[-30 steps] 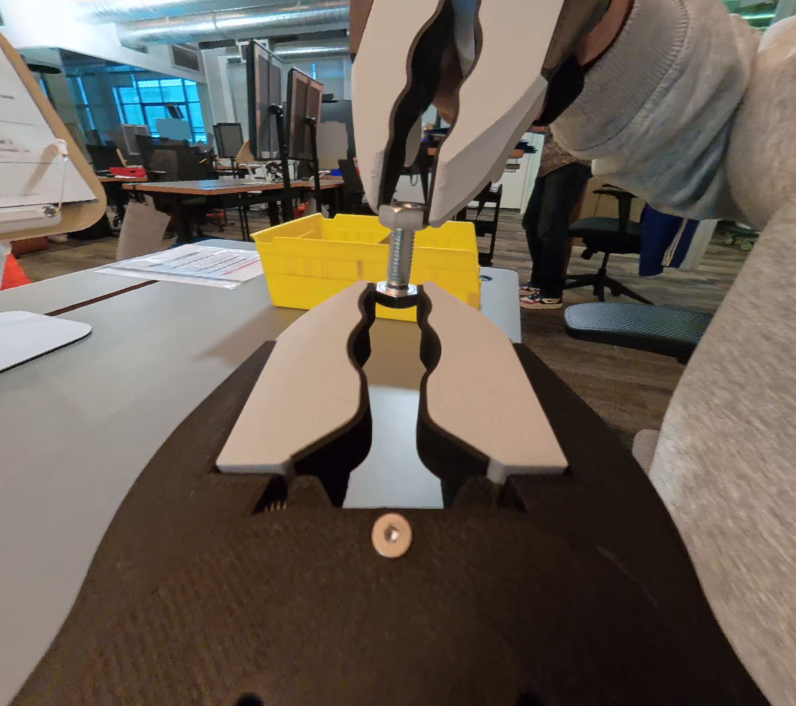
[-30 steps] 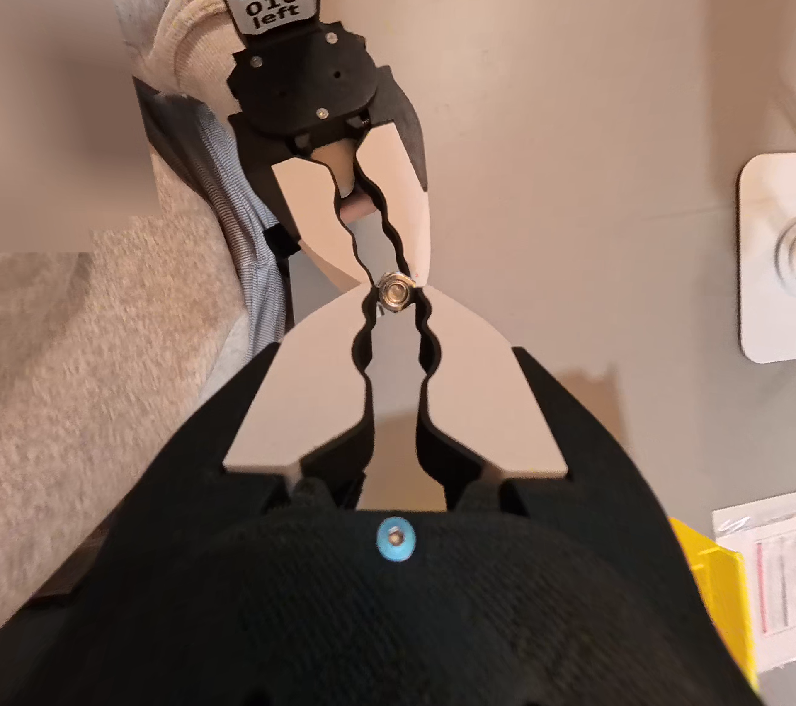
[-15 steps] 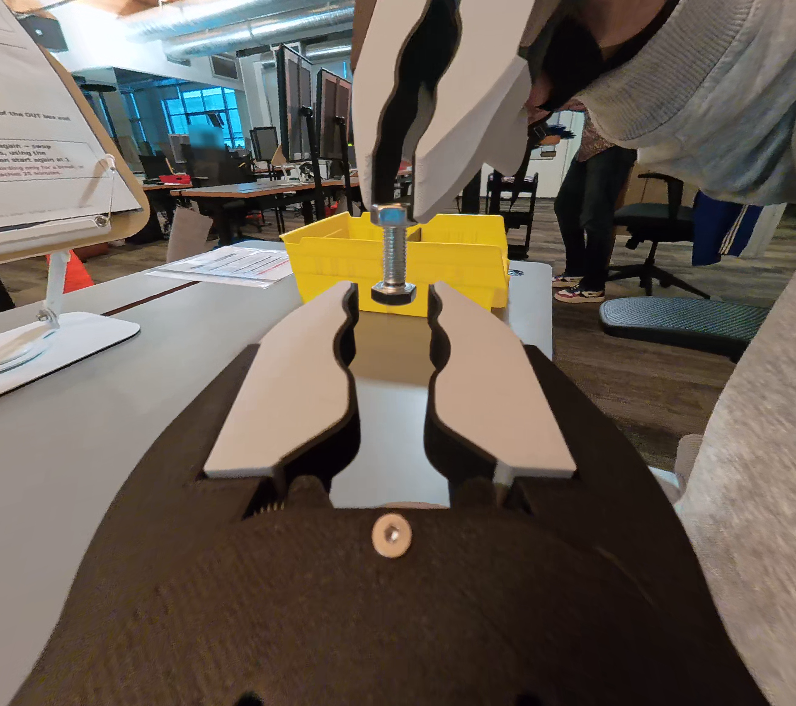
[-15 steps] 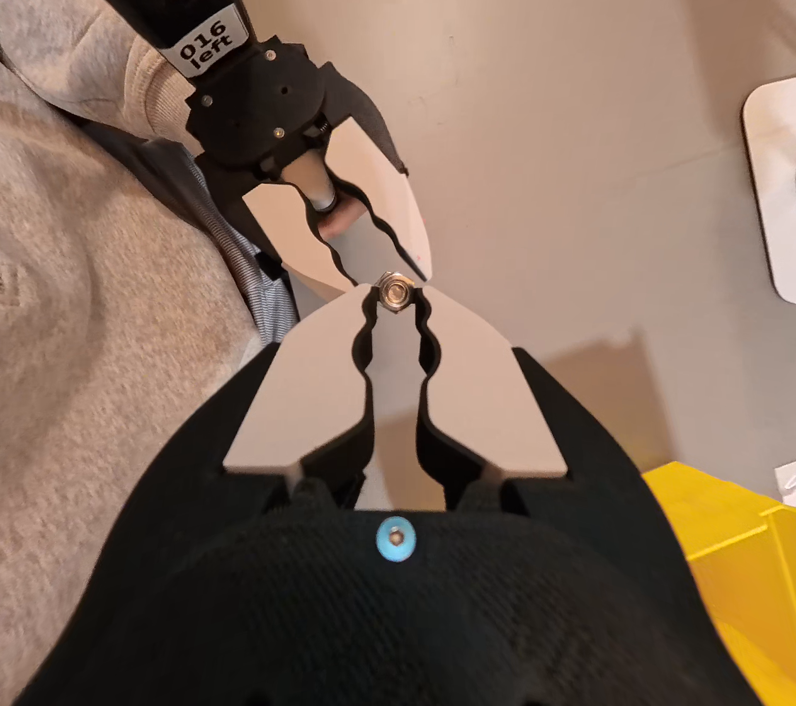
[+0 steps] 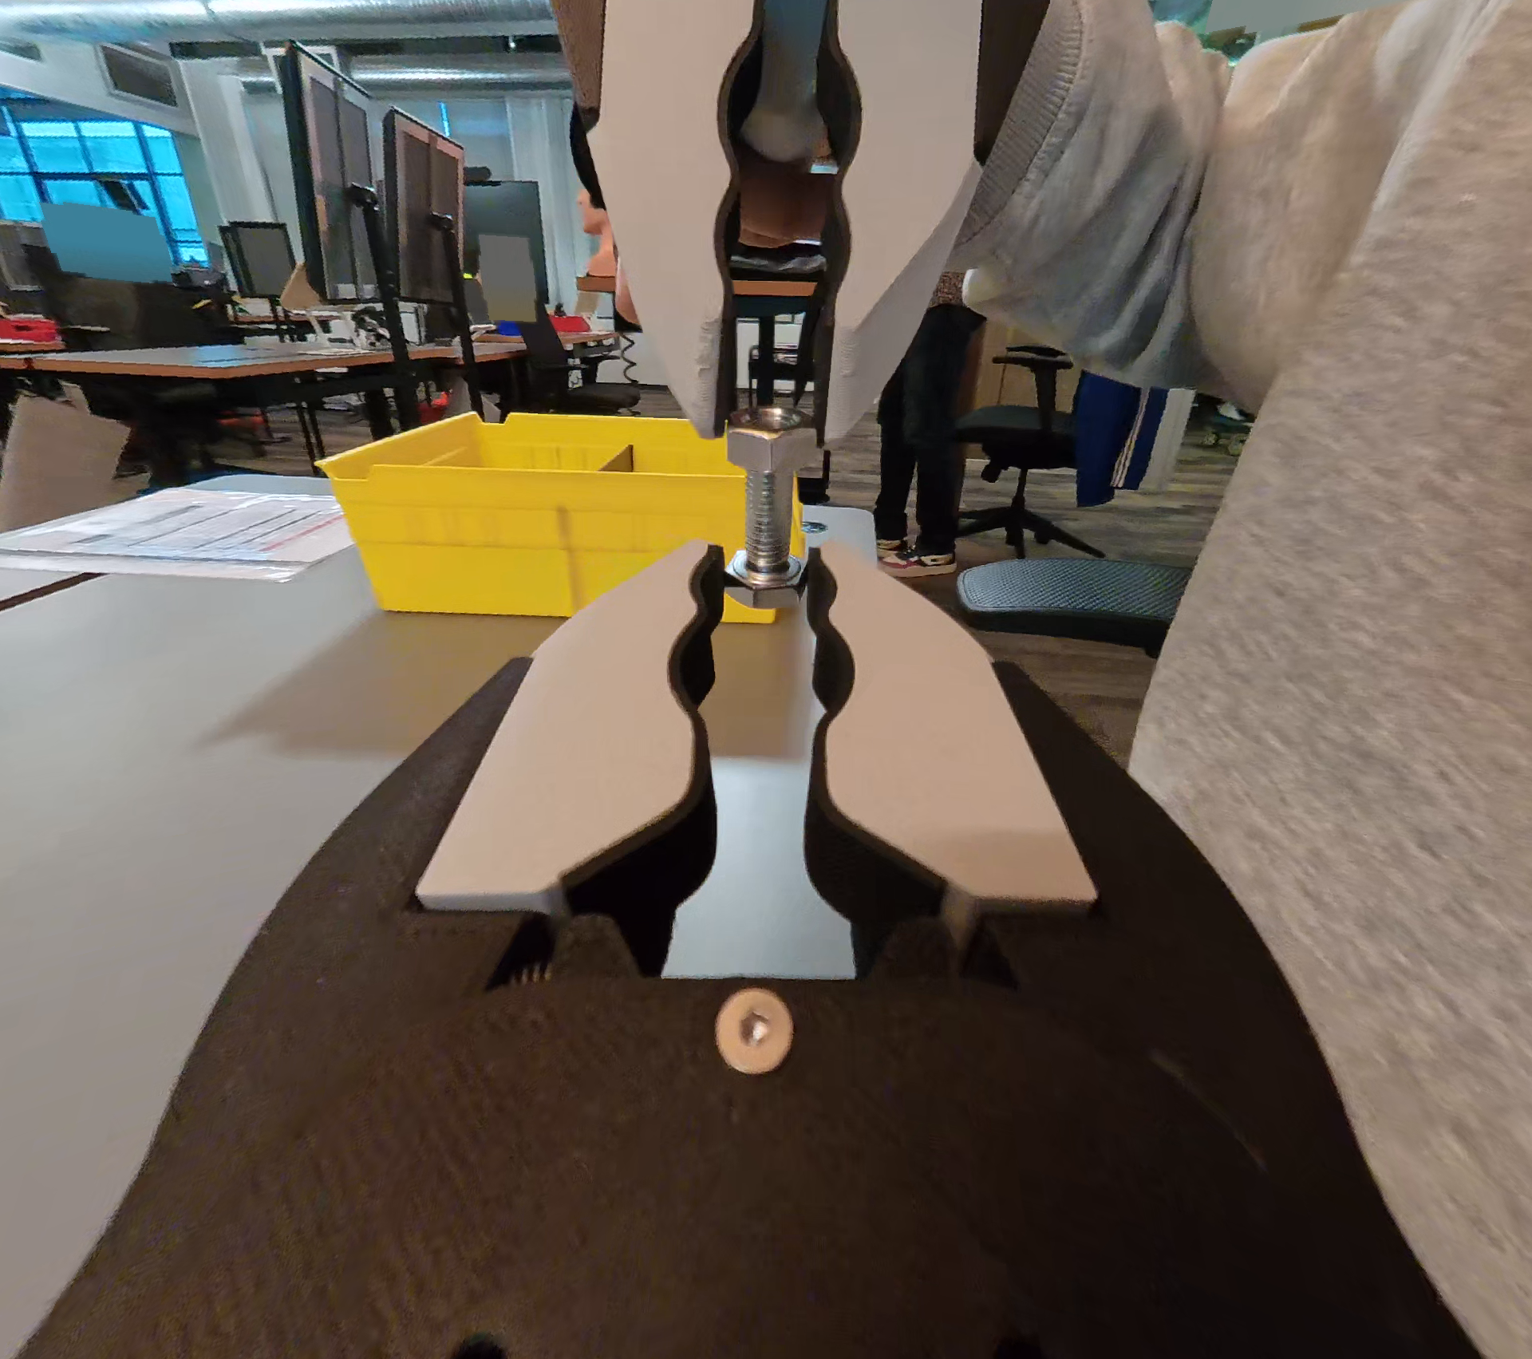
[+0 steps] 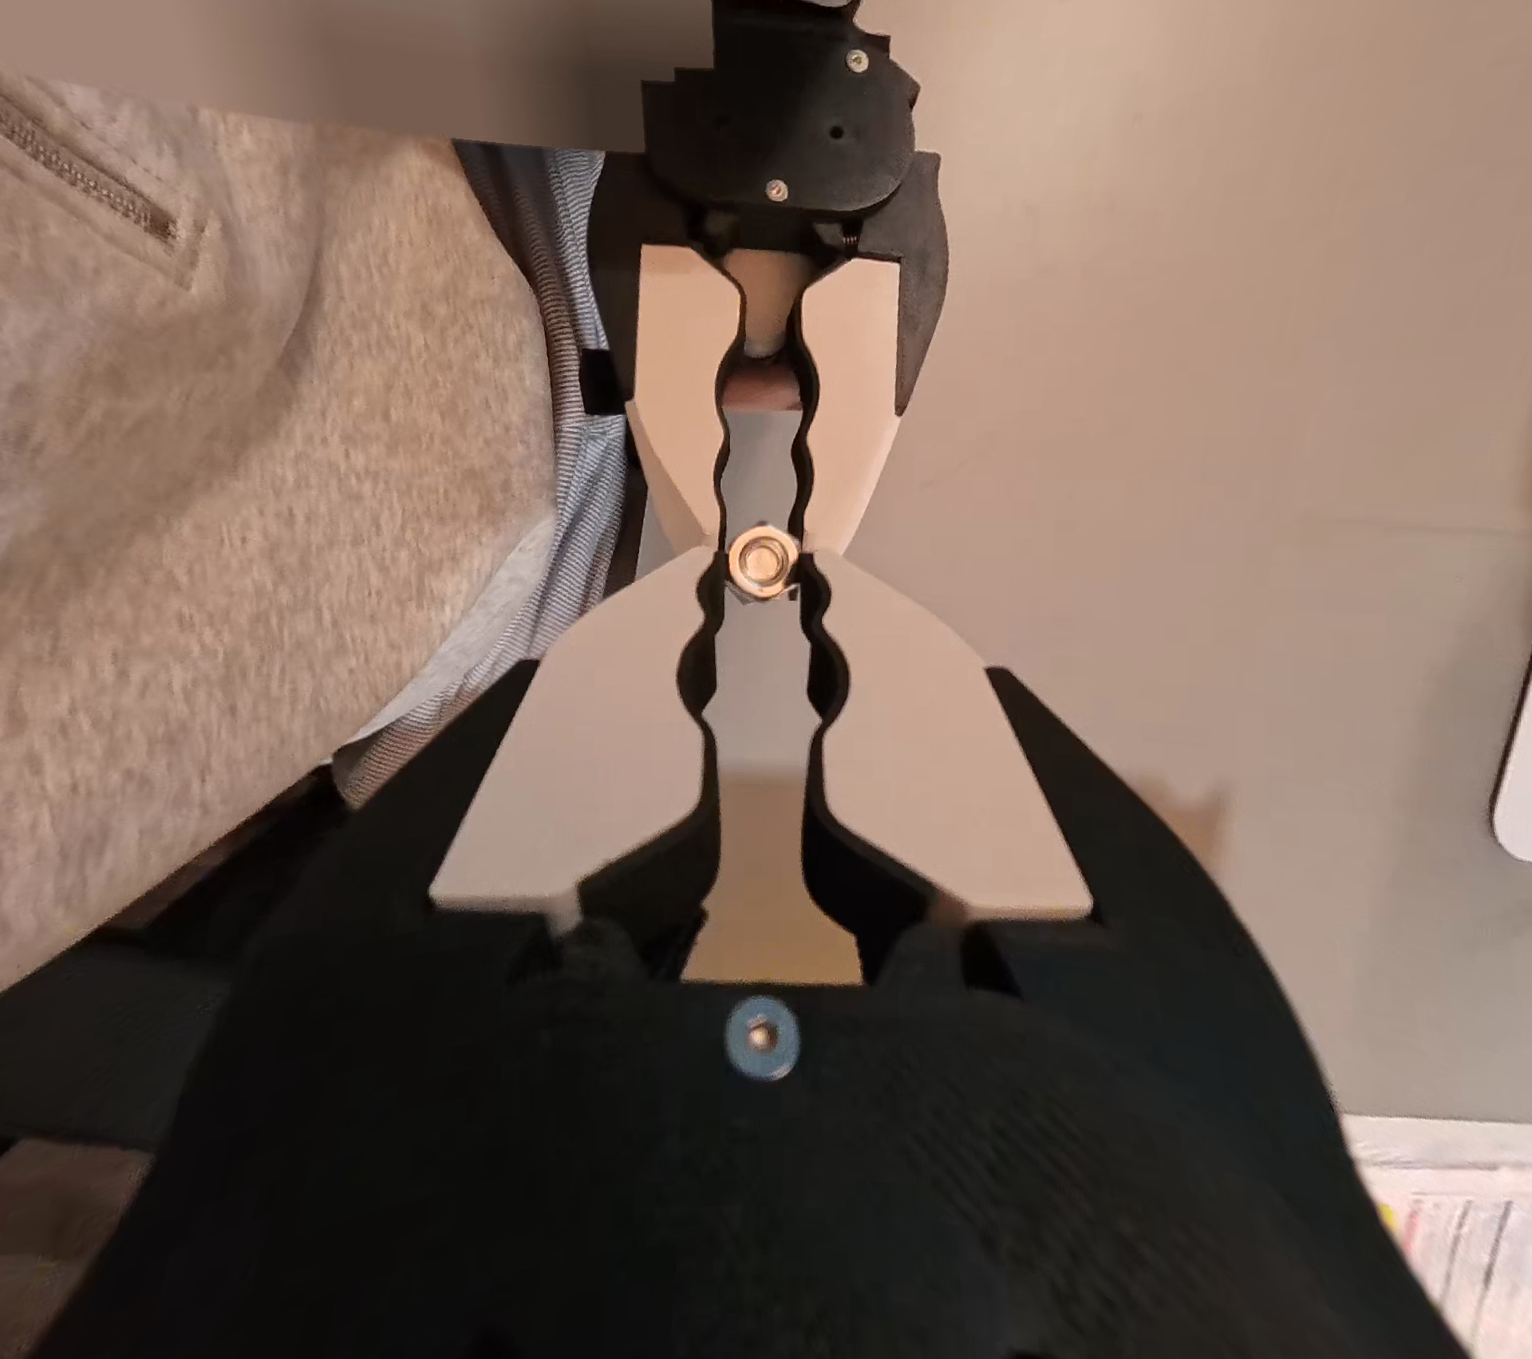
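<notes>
A silver bolt (image 5: 769, 498) stands upright in the air above the grey table (image 5: 207, 697), with a hex nut (image 5: 764, 585) on its lower end. My left gripper (image 5: 764, 560) reaches in level and is shut on the nut. My right gripper (image 5: 767, 420) comes down from above and is shut on the bolt's hex head. In the right wrist view, my right gripper (image 6: 763, 569) holds the bolt head (image 6: 763, 560), seen end on. The left gripper (image 6: 758, 531) points straight toward it from the far side. The nut is hidden there.
A yellow divided bin (image 5: 530, 515) stands on the table just beyond the bolt, with a sheet of paper (image 5: 174, 531) to its left. A white stand base (image 6: 1513, 764) lies at the right. A grey-sleeved arm (image 5: 1326, 573), office chairs and a standing person are at the right. The tips of both grippers are at nearly the same place.
Half a second ago my left gripper was open around the nut; now it is shut on it again. The right gripper has turned with the bolt, and the two grippers now face each other squarely.
</notes>
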The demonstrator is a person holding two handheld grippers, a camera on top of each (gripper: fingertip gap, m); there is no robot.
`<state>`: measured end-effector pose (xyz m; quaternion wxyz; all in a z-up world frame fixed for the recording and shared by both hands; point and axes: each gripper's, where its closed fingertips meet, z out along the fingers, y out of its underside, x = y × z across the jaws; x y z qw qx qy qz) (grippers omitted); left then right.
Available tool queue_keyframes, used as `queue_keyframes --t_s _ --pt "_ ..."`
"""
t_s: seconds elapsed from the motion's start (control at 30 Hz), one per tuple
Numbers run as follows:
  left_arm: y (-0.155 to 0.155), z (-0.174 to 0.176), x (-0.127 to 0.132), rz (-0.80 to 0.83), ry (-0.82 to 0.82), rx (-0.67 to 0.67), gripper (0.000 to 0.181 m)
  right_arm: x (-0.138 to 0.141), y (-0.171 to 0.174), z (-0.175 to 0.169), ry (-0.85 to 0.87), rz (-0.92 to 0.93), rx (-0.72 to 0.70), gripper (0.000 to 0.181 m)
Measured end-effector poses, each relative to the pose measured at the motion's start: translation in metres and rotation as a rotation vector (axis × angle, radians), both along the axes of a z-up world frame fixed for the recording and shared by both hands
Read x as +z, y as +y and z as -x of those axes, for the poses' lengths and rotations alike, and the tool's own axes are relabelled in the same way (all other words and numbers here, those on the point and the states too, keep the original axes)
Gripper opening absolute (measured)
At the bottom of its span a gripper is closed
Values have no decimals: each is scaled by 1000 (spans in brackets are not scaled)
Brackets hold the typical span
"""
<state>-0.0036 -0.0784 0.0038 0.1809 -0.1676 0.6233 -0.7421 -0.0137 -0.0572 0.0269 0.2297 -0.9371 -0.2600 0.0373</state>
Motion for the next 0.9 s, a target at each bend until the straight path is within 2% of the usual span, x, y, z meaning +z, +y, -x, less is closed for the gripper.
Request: queue_keyframes --t_s 0.13,0.23,0.3,0.4,0.47,0.63,0.9 --pt "6 -10 -1 -20 13 74 19 -2 2 -6 10 20 -98 41" --pt "12 -20 -9 -69 31 158 20 -2 5 -18 -31 3 -200 37" --pt "16 -27 -16 -124 53 215 20 -2 8 -26 -46 -23 -285 26" --pt "22 -35 -22 -213 70 308 20 -7 11 -27 12 -55 -399 26" --pt "24 -35 -23 -251 51 341 20 -12 10 -35 -8 -72 -455 27" --pt "21 -35 -26 -296 29 368 20 -13 8 -38 61 -82 -511 26" --pt "19 -32 -24 -299 -6 360 20 -22 8 -32 68 -52 -485 18"
